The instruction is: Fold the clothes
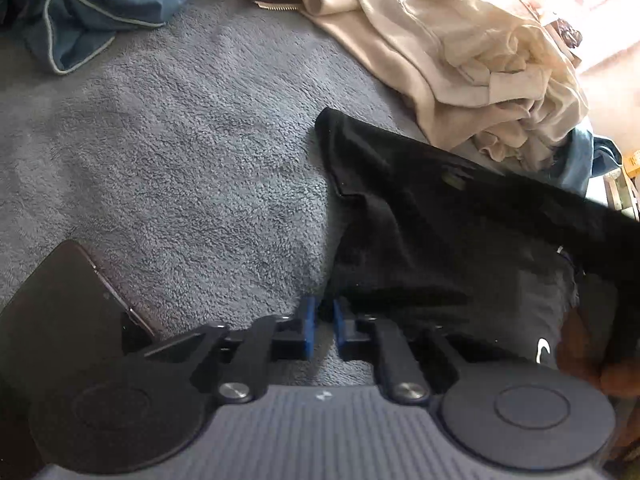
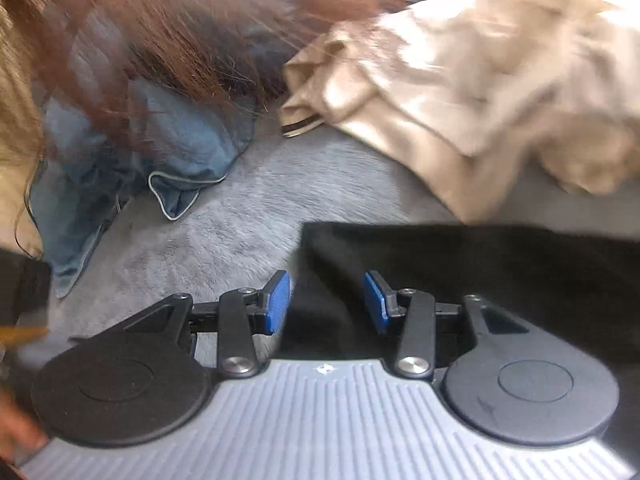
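Our left gripper (image 1: pixel 323 326) sits nearly shut and empty at the left edge of the black garment (image 1: pixel 460 232), which stretches rightward across the blanket (image 1: pixel 180 152), while our half-open right gripper (image 2: pixel 327 304) straddles its cloth unpinched.

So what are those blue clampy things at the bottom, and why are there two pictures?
A person holds one grabbing tool in each hand, and each tool has its own camera looking along its blue fingers. One picture is from the left gripper, whose fingers are nearly together at the edge of a black garment. The other is from the right gripper, fingers apart with black cloth between them. Everything lies on a fuzzy grey blanket: beige clothes, a blue cloth and a dark phone.
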{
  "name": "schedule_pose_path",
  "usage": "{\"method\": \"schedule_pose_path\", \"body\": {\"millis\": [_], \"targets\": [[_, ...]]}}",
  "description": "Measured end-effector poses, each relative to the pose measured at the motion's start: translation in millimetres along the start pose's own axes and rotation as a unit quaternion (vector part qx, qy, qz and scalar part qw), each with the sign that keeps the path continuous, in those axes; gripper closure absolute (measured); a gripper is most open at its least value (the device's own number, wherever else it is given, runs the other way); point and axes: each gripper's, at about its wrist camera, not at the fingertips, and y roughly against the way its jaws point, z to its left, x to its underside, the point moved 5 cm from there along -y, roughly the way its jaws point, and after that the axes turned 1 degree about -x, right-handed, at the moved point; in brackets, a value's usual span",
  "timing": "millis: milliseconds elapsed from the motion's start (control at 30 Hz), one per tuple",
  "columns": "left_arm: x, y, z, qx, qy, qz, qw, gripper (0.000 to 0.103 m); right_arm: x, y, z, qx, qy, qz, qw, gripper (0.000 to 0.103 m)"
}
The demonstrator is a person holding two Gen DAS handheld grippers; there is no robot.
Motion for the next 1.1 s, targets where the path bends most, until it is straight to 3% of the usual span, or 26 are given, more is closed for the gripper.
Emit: {"method": "schedule_pose_path", "body": {"millis": [167, 300, 433, 533, 667, 767, 900, 1000, 1100], "targets": [[6, 2, -2, -0.01, -0.013, -0.006, 0.9999, 0.1, -8, -24, 29, 0.001, 0.046, 0.015, 0.999, 0.062], [12, 6, 5, -0.01, -0.003, 0.003, 0.9999, 0.101, -1, -14, 32, -0.001, 0.041, -0.002, 0.999, 0.062], [21, 10, 9, -0.028, -0.002, 0.019, 0.9994, 0.103, 9, -25, 18, -0.006, 0.015, 0.014, 1.0, 0.062], [25, 13, 10, -0.033, 0.0, 0.024, 0.9992, 0.103, 2, -61, -10, -0.011, -0.036, 0.02, 0.999, 0.064], [26, 11, 5, -0.044, -0.023, 0.019, 0.9986, 0.103, -27, -70, -40, -0.081, -0.161, -0.039, 0.983, 0.063], [26, 11, 1, -0.05, -0.033, 0.016, 0.9981, 0.102, -28, -44, -42, -0.115, -0.191, -0.074, 0.972, 0.06], [20, 16, -9, -0.065, -0.034, 0.008, 0.9973, 0.091, 8, 13, -48, -0.121, -0.195, -0.091, 0.969, 0.053], [15, 26, -30, -0.084, -0.056, -0.018, 0.9948, 0.078, 53, 68, -72, -0.106, -0.227, -0.106, 0.962, 0.053], [12, 35, -61, -0.1, -0.092, -0.048, 0.9896, 0.062, 107, 132, -112, -0.061, -0.27, -0.128, 0.952, 0.053]]}}
